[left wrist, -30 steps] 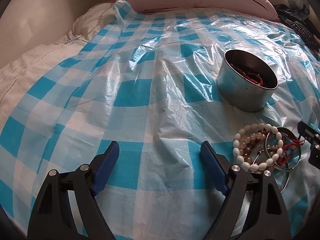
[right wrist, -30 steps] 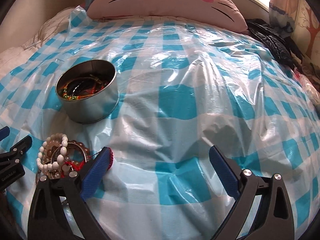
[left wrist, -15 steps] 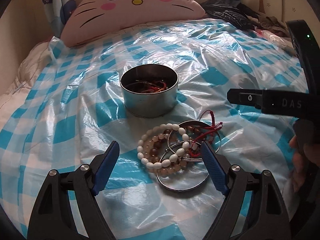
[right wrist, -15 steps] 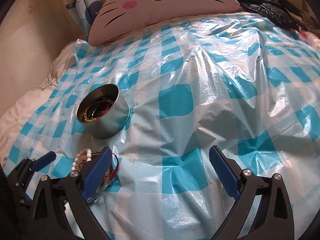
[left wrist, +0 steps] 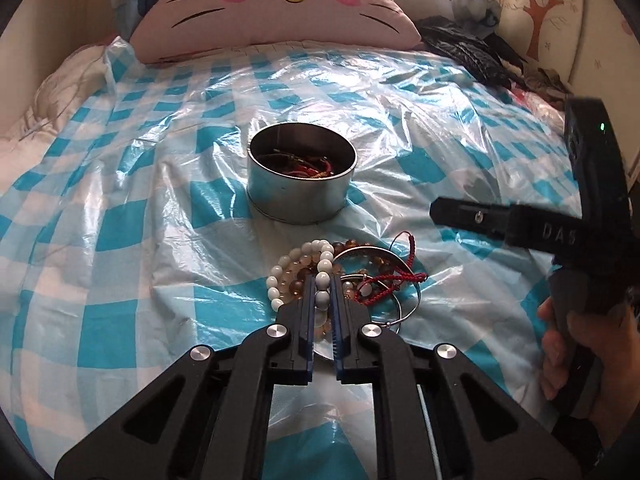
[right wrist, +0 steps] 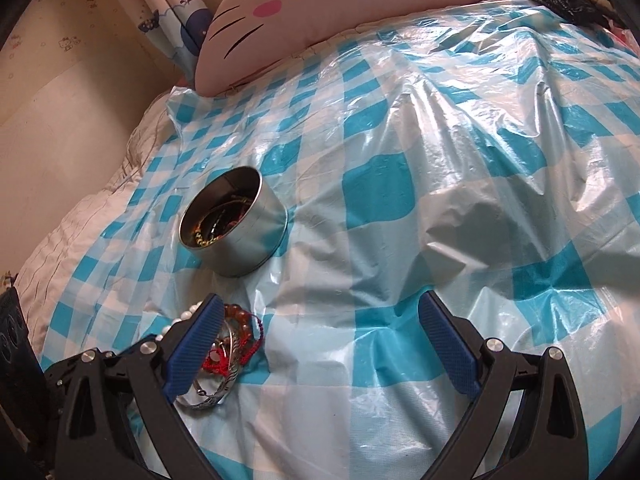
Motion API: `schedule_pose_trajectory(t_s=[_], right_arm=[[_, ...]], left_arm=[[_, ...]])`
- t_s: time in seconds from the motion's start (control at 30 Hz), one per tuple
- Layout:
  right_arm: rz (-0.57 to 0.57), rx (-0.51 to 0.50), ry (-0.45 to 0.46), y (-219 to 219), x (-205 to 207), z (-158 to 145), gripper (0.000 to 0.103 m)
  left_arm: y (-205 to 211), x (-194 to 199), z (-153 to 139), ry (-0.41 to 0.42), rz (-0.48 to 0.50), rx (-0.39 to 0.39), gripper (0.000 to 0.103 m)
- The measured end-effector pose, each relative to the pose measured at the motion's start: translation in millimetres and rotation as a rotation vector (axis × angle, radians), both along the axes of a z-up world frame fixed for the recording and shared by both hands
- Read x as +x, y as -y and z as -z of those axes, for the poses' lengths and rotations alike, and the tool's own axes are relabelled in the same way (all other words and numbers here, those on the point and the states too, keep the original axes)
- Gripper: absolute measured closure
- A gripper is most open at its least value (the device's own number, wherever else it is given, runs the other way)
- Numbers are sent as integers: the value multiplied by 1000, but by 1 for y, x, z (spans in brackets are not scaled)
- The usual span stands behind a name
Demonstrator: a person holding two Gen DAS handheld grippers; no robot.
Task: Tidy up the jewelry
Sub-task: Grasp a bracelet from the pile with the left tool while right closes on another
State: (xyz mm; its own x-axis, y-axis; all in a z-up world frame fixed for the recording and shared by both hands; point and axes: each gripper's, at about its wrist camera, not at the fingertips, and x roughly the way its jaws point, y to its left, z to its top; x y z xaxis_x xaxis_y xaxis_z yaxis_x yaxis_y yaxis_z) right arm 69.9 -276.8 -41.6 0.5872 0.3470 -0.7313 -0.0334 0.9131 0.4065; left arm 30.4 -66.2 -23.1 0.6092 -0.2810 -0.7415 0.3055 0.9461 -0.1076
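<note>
Jaws of the left gripper (left wrist: pixel 322 294), just closed, pinch a white bead bracelet (left wrist: pixel 316 276) in the pile just before the tin (left wrist: pixel 301 184); the right gripper (right wrist: pixel 320 340) gapes empty beside it. Pickup under way; next, a lift into the tin.

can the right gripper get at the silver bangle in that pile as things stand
Probably yes. The right gripper is open just beside the silver bangle, whose near edge lies exposed. But the left gripper, shut on the white bead bracelet, crowds the pile.
</note>
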Motion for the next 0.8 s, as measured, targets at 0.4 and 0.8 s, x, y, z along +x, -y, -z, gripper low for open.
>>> schedule_pose_trajectory(t_s=[0.4, 0.8], right_arm=[[-258, -108, -7, -58, -18, -4, 44], [-273, -158, -6, -64, -19, -1, 90]], left_arm=[[-34, 4, -4, -14, -113, -130, 96], [-34, 6, -3, -21, -106, -141, 96]])
